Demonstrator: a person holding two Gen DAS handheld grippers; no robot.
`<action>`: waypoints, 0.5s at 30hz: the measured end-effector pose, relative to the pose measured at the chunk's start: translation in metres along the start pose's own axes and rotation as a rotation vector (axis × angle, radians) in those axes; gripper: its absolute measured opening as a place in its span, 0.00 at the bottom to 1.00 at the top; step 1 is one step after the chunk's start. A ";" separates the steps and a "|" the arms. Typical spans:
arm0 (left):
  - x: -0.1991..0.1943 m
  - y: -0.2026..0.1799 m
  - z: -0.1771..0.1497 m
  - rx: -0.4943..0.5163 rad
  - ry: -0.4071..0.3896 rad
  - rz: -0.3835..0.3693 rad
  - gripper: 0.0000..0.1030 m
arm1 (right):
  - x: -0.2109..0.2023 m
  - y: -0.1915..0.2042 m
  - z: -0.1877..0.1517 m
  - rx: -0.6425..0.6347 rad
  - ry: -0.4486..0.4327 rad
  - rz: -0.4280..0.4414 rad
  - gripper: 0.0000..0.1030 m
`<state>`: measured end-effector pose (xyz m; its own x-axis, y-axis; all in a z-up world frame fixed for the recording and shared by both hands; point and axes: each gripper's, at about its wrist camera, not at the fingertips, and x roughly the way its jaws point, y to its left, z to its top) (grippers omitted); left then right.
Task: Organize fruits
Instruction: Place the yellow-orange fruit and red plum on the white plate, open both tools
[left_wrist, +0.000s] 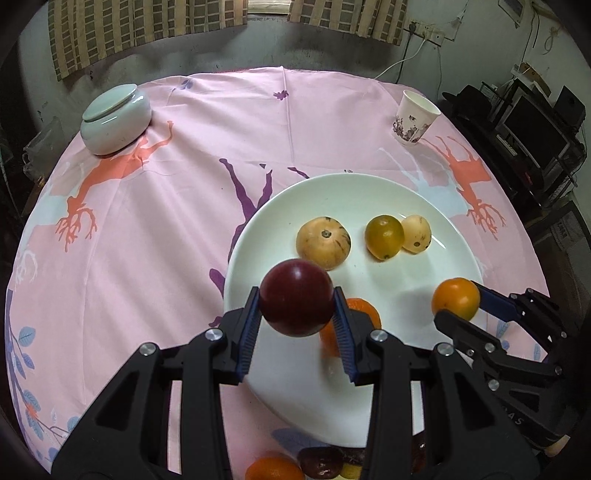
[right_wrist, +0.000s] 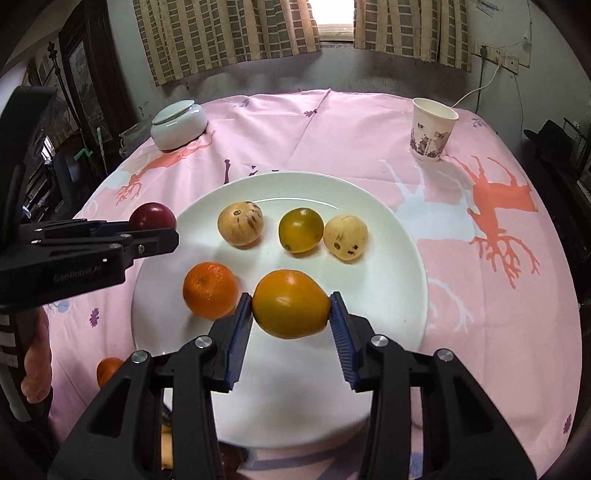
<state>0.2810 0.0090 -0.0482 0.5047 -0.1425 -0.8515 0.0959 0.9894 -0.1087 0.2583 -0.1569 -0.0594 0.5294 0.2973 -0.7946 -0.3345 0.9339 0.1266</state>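
Note:
A white plate (right_wrist: 388, 288) on the pink tablecloth holds two pale yellow fruits (right_wrist: 240, 222) (right_wrist: 345, 238), a greenish-yellow fruit (right_wrist: 300, 229) and an orange (right_wrist: 210, 290). My left gripper (left_wrist: 297, 308) is shut on a dark red plum (left_wrist: 296, 297) and holds it above the plate's left side; the plum also shows in the right wrist view (right_wrist: 152, 216). My right gripper (right_wrist: 291, 308) is shut on an orange-yellow fruit (right_wrist: 291, 303) above the plate's front; that fruit shows in the left wrist view (left_wrist: 455, 298).
A lidded pale green jar (left_wrist: 115, 119) stands at the table's back left. A paper cup (left_wrist: 414, 117) stands at the back right. More loose fruit (left_wrist: 273, 468) lies on the cloth near the front edge, below the plate.

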 end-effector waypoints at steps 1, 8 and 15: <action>0.003 -0.001 0.002 0.001 0.005 -0.001 0.37 | 0.007 -0.001 0.003 -0.001 0.014 0.002 0.41; 0.022 -0.002 0.009 0.003 0.030 -0.008 0.37 | 0.036 -0.004 0.017 0.012 0.061 0.029 0.41; 0.032 -0.002 0.012 0.000 0.043 -0.006 0.37 | 0.044 -0.001 0.020 -0.005 0.076 0.032 0.41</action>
<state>0.3074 0.0017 -0.0687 0.4667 -0.1471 -0.8721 0.0989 0.9886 -0.1138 0.2974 -0.1407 -0.0832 0.4579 0.3106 -0.8330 -0.3541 0.9232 0.1496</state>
